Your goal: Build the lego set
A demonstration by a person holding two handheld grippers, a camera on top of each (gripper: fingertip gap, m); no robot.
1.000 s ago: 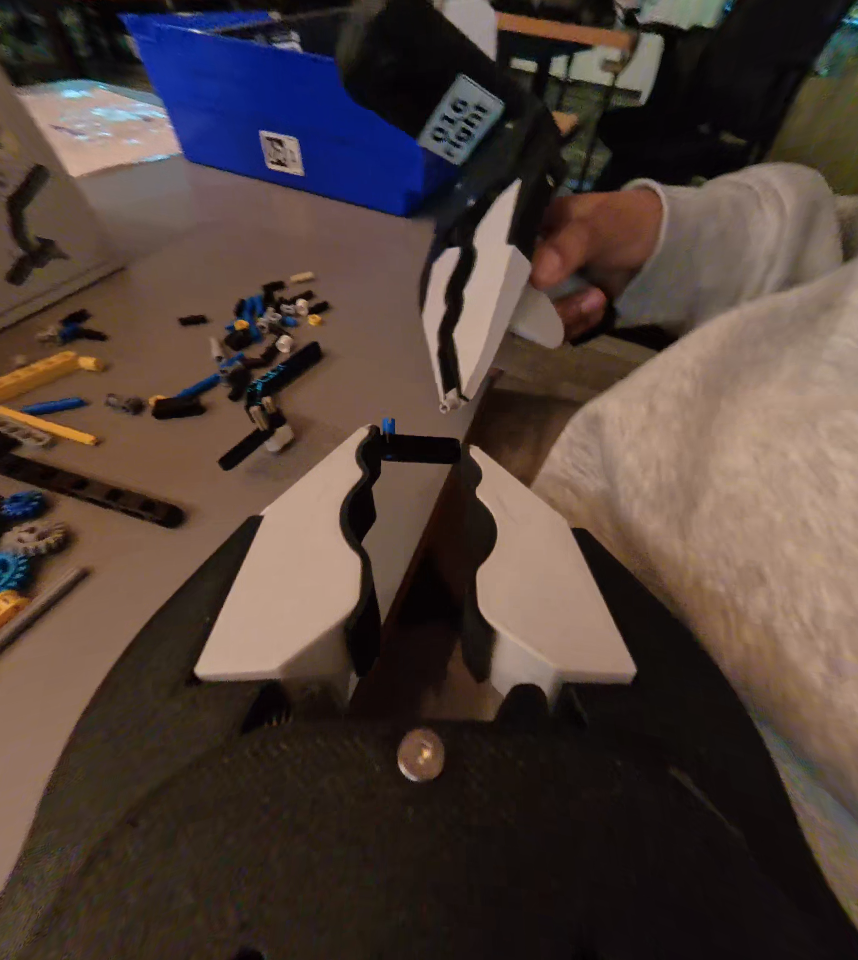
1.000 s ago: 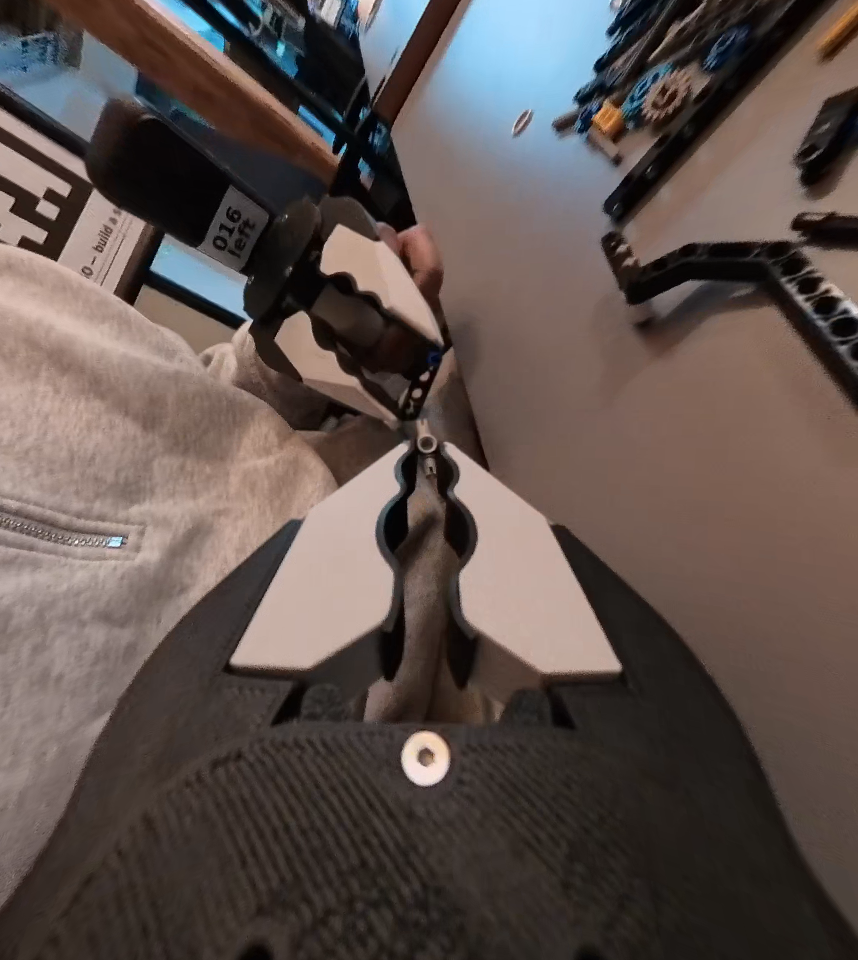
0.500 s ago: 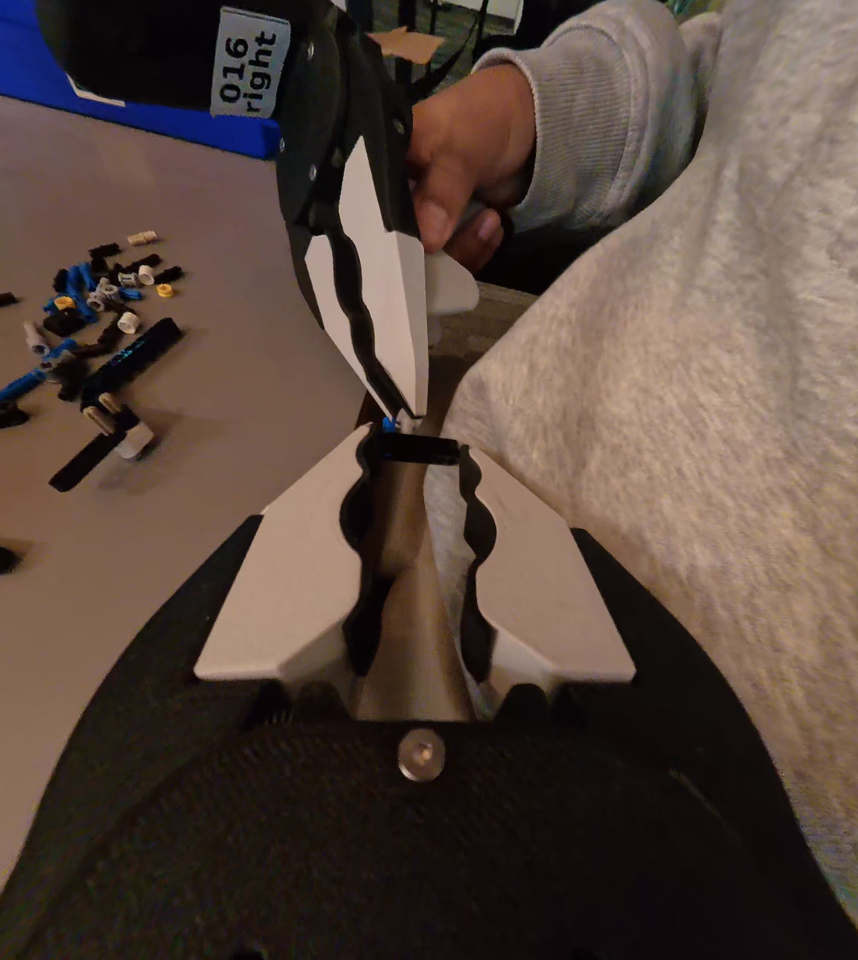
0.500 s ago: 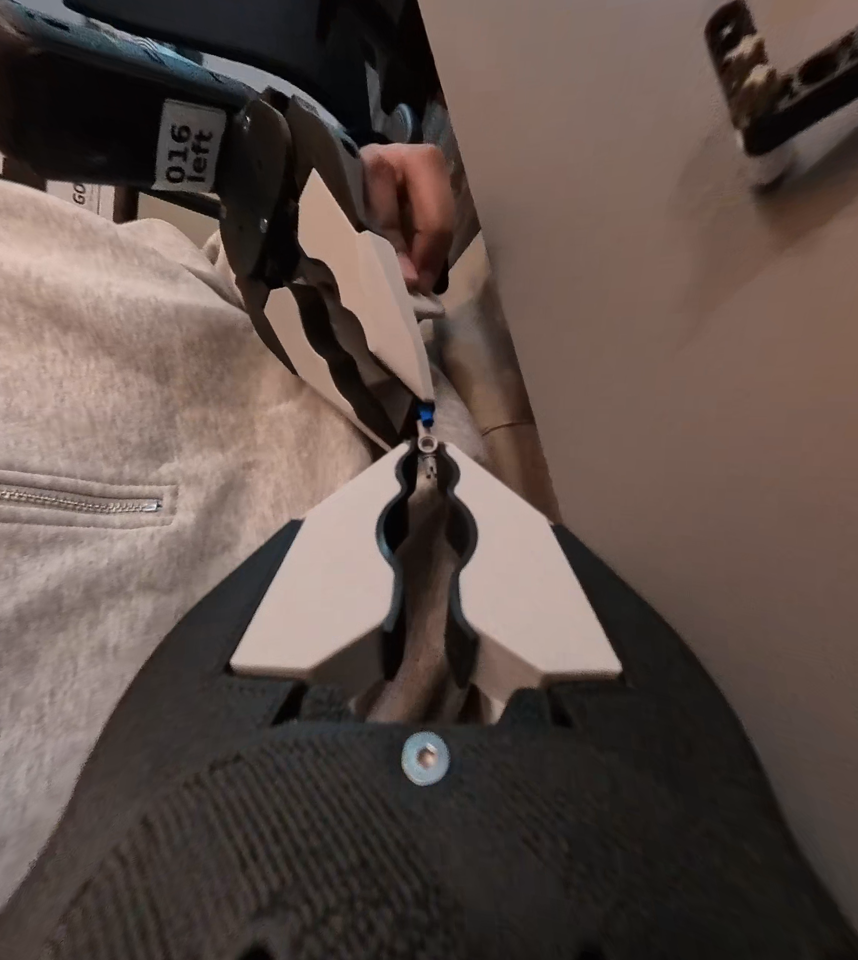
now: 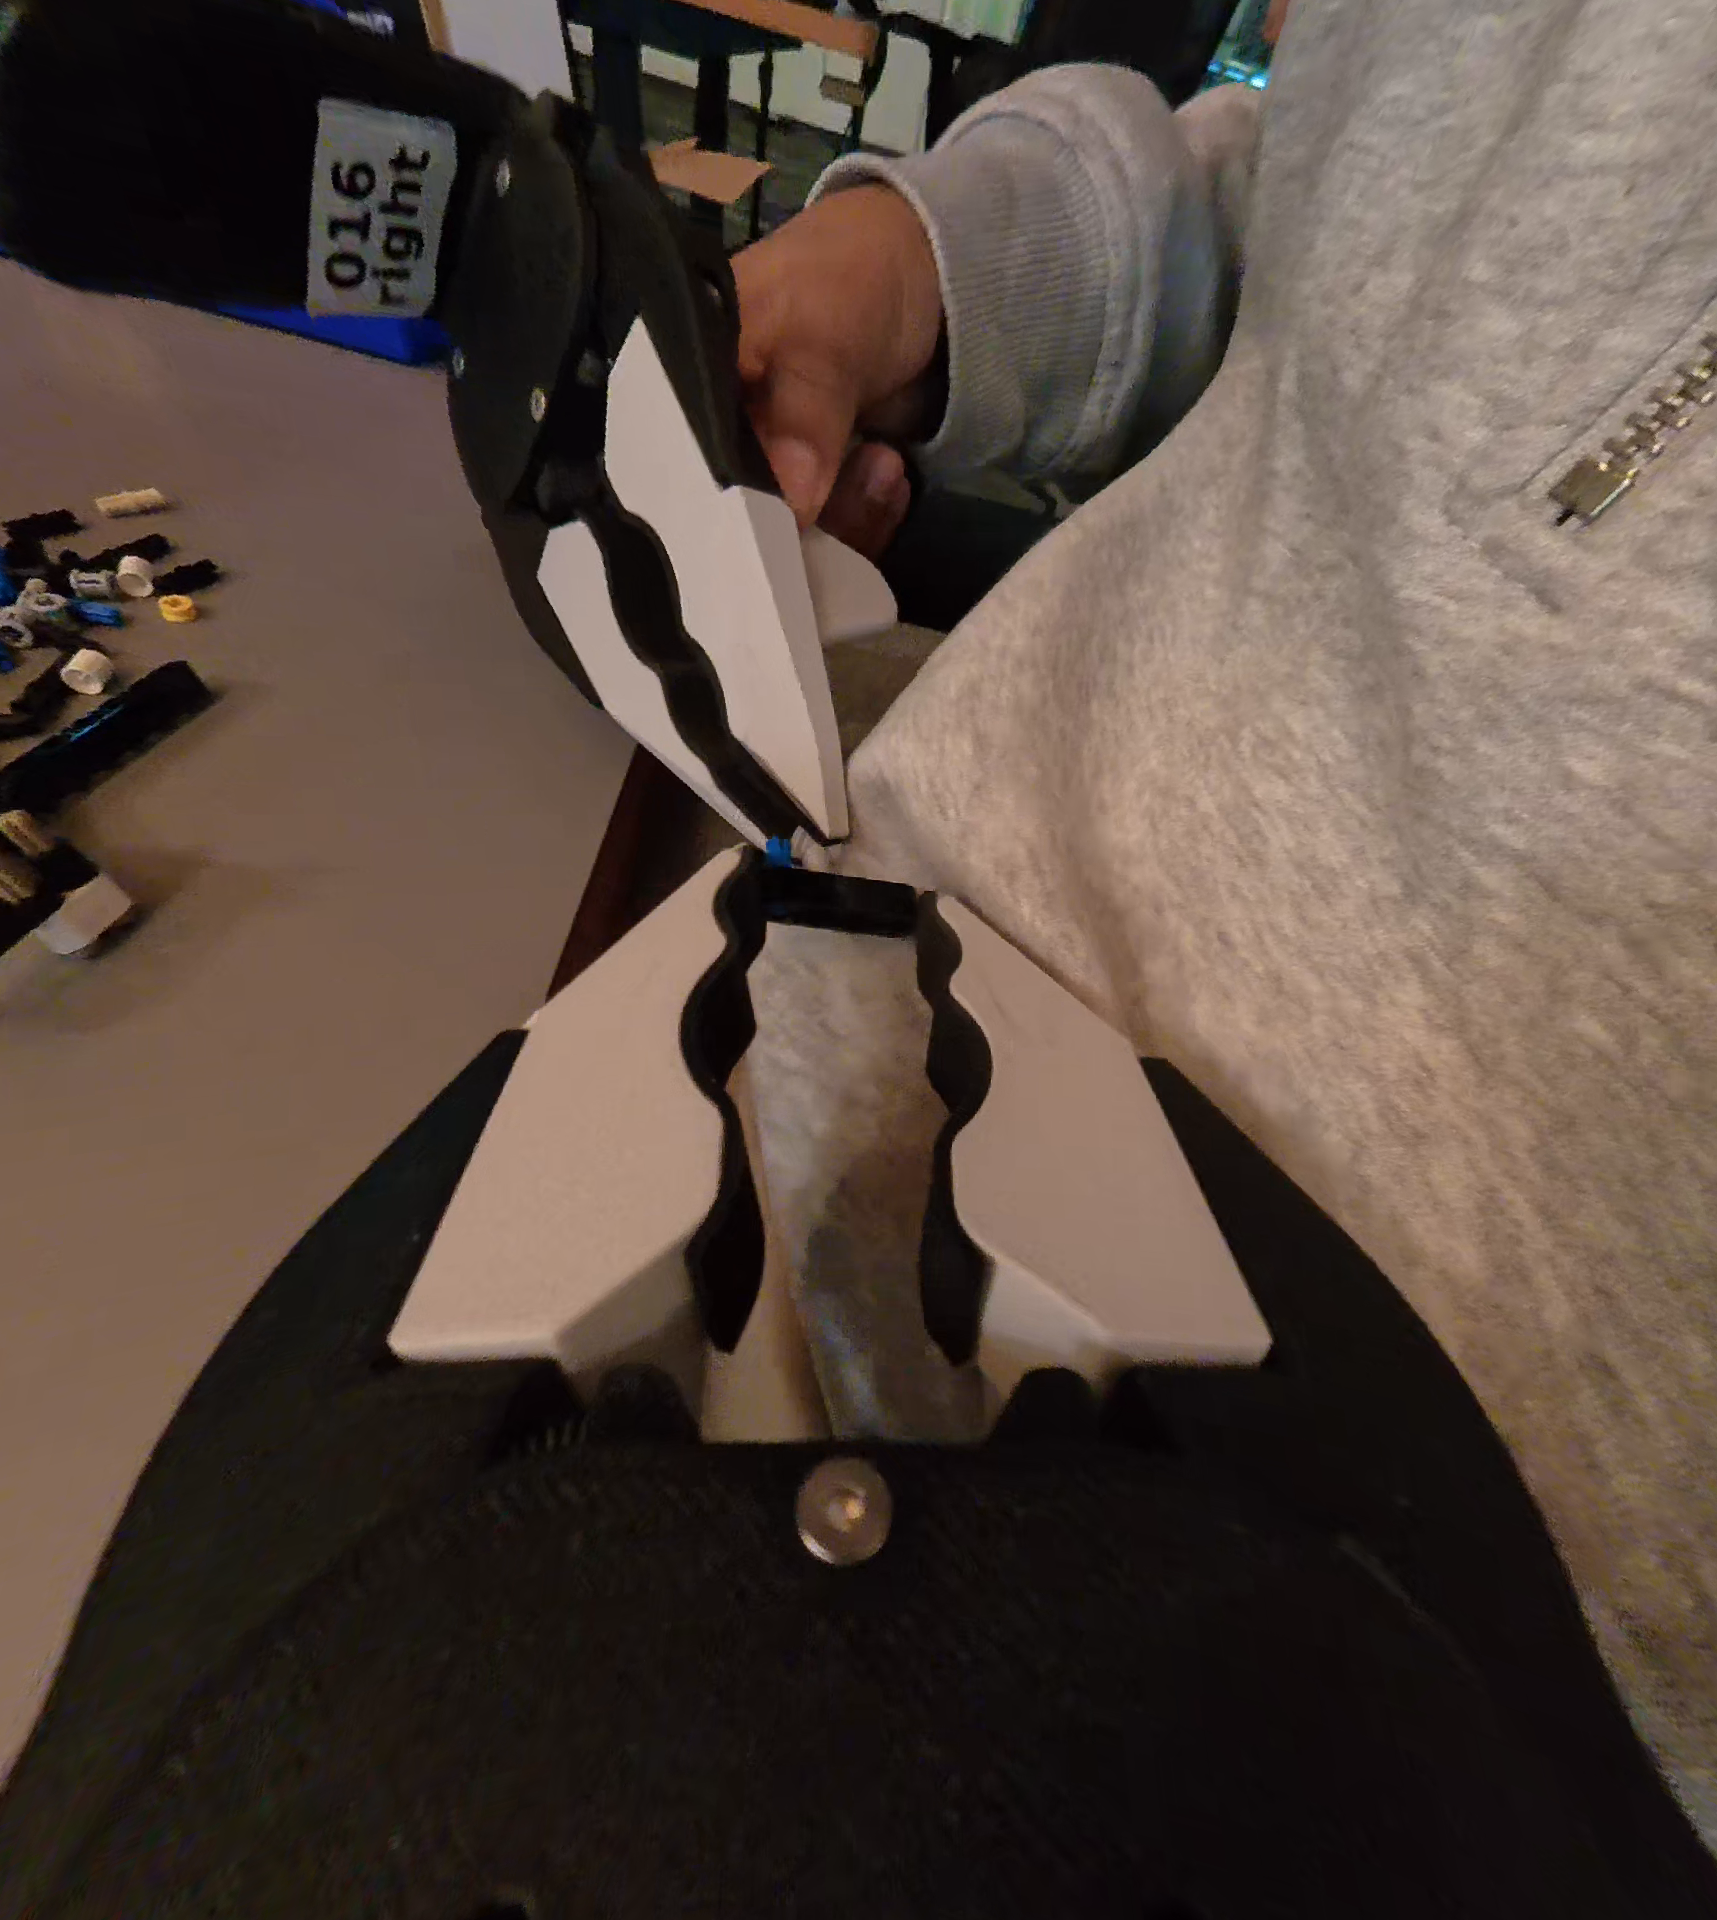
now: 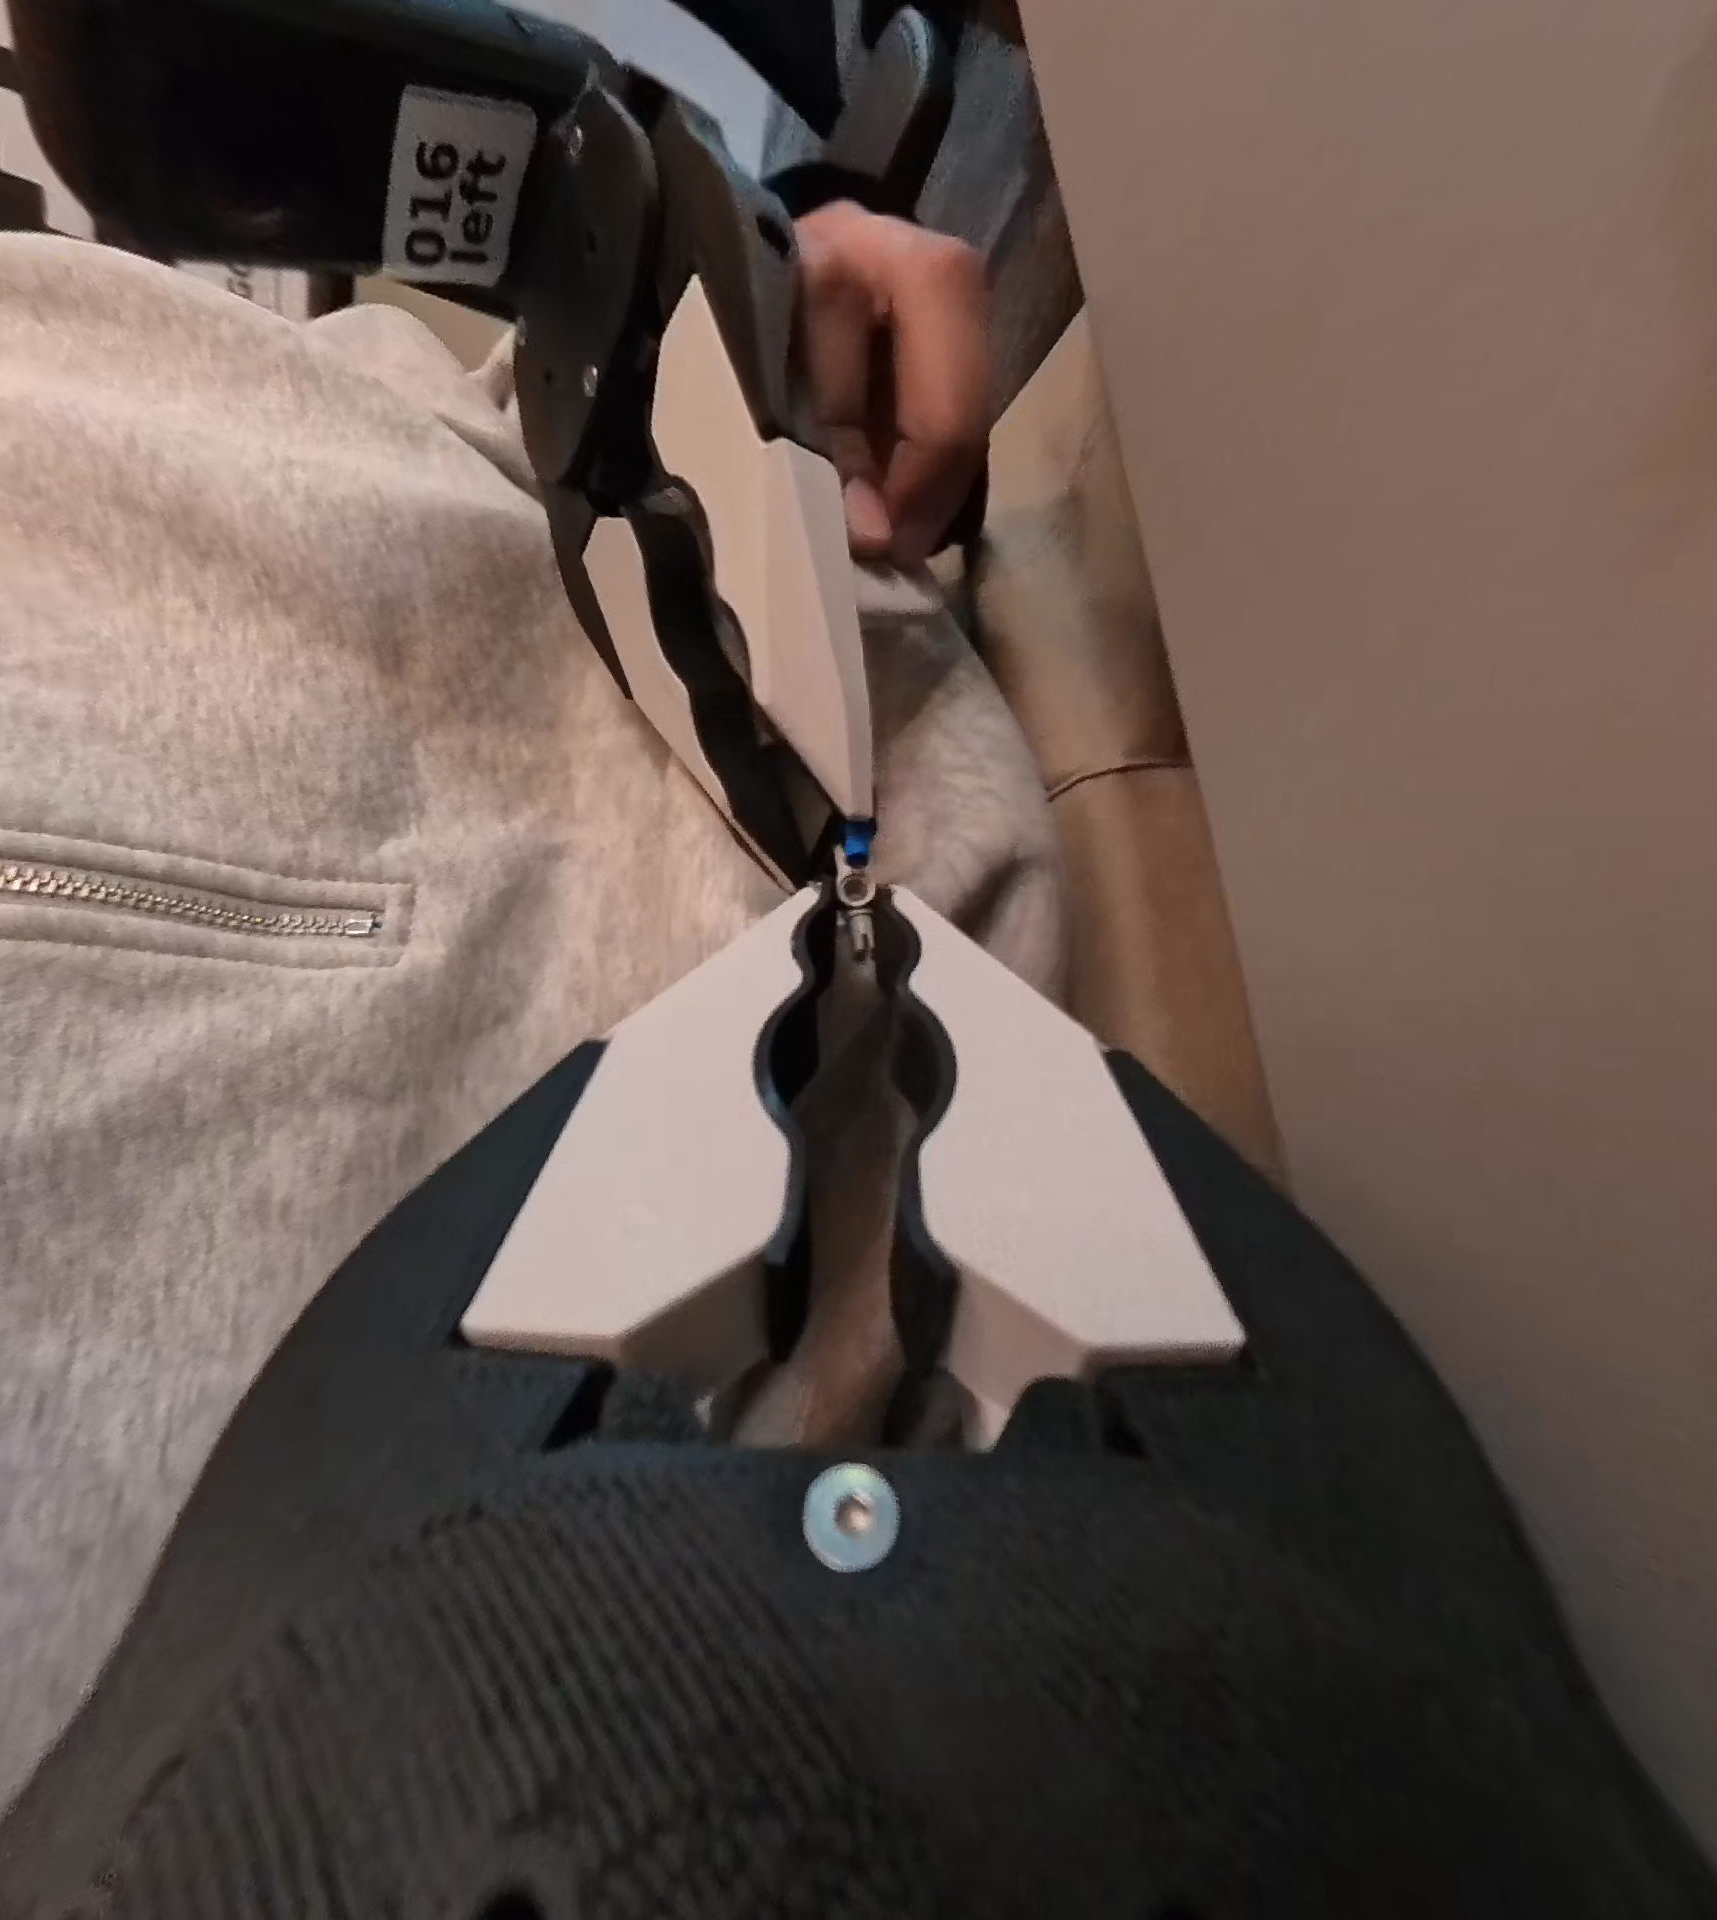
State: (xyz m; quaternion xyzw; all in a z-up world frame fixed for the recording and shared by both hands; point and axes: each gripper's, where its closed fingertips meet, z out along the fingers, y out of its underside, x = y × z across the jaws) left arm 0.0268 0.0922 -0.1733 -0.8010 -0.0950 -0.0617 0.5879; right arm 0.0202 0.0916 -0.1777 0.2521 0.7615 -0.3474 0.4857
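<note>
Left gripper [image 5: 838, 883] closest: my fingers clamped on a short black beam [image 5: 841, 902] held crosswise at the tips, with a blue pin [image 5: 778, 852] sticking out of its left end

Right gripper [image 6: 856, 906]: fingers pinched together on a small grey connector [image 6: 854, 891], a slim piece held end-on at the very tips

The two meet tip to tip off the bench edge, over my lap and the grey hoodie [image 5: 1405, 831]. In the right wrist view the blue pin [image 6: 856, 837] sits just above the grey connector, touching or nearly so; can't tell if it's seated

My read: I'm mid-mate, pushing connector onto pin. This is a small sub-assembly, early in the build

Further out on the bench [image 5: 293, 935], most of the set is loose:
- long black beam [image 5: 101, 736] lying flat
- another black beam with pale pins [image 5: 12, 904] near it
- scatter of small parts [image 5: 43, 592] behind those, in blue, black, white and yellow, none joined as far as I can see

Blue bin [image 5: 366, 330] at the far edge behind the right gripper's body

Left to do, by my estimate: nearly everything; no finished model in view
</note>
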